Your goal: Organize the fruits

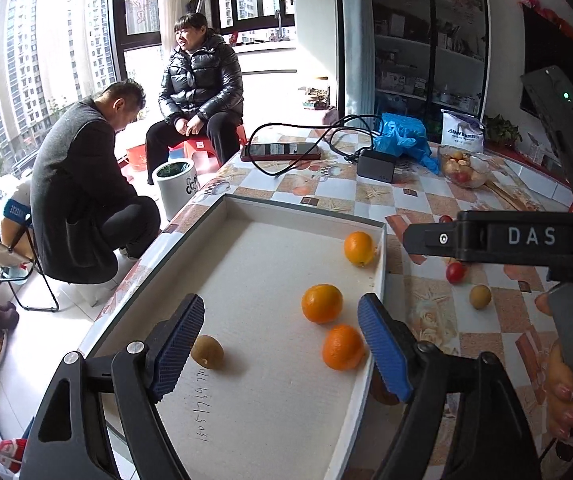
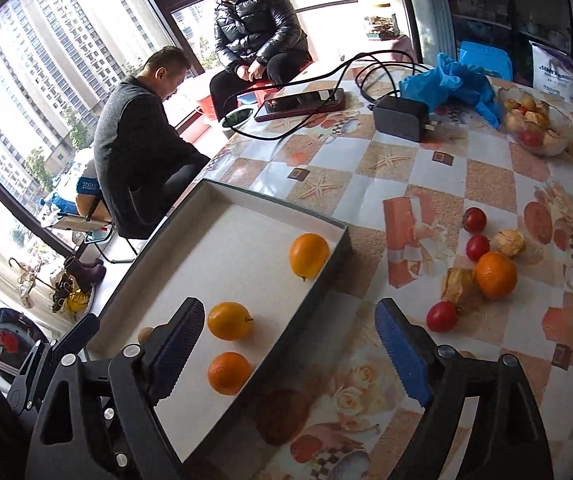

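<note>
A shallow white box tray lies on the patterned table. It holds three oranges and a brown kiwi. My left gripper is open and empty above the tray, with the kiwi by its left finger and the nearest orange by its right finger. My right gripper is open and empty over the tray's right wall. On the table to the right lie an orange, three red tomatoes and husked fruits.
A glass bowl of fruit, a blue bag, a black charger with cables and a phone sit at the table's far side. Two people sit left of the table.
</note>
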`<move>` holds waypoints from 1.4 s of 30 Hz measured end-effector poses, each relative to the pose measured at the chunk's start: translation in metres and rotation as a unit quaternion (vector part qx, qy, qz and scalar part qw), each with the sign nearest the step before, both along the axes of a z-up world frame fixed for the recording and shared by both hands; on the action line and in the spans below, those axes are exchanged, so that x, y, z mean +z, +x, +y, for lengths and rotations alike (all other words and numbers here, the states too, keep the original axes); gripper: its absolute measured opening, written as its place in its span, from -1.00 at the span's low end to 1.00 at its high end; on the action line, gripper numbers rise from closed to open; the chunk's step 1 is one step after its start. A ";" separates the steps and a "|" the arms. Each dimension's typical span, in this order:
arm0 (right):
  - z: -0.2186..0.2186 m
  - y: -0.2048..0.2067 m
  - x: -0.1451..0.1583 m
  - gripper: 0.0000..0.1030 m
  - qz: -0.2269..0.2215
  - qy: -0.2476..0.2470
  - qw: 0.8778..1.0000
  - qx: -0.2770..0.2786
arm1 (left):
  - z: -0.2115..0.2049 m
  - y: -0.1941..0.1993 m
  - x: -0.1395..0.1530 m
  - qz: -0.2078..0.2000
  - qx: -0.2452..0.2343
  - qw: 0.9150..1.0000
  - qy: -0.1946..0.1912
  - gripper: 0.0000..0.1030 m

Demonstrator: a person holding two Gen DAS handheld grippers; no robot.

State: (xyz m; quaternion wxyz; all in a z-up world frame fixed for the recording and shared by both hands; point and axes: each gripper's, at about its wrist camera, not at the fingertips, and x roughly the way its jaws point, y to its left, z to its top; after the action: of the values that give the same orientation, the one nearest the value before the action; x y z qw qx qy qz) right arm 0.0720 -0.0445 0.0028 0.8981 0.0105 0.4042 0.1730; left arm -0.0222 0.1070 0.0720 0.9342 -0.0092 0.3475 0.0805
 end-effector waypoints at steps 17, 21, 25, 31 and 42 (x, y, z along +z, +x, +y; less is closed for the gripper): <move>-0.191 -0.063 -0.057 1.00 -0.020 -0.094 0.966 -0.239 | -0.134 0.035 -0.085 0.091 -0.086 0.992 -0.016 0.68; -0.181 -0.066 -0.063 1.00 -0.034 -0.128 0.962 -0.239 | -0.133 0.033 -0.087 0.094 -0.093 0.991 -0.023 0.77; -0.181 -0.066 -0.064 1.00 -0.036 -0.127 0.962 -0.239 | -0.136 0.029 -0.087 0.096 -0.092 0.991 -0.015 0.87; -0.181 -0.066 -0.065 1.00 -0.038 -0.126 0.962 -0.239 | -0.134 0.028 -0.088 0.100 -0.089 0.991 -0.019 0.92; -0.180 -0.065 -0.065 1.00 -0.038 -0.127 0.962 -0.239 | -0.133 0.029 -0.089 0.106 -0.086 0.990 -0.021 0.99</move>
State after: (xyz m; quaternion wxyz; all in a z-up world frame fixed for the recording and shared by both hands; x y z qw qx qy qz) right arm 0.0066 -0.2249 -0.0625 0.9218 -0.0134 0.3745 -0.0989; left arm 0.0072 -0.0262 -0.0174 0.8951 0.0095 0.4456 -0.0069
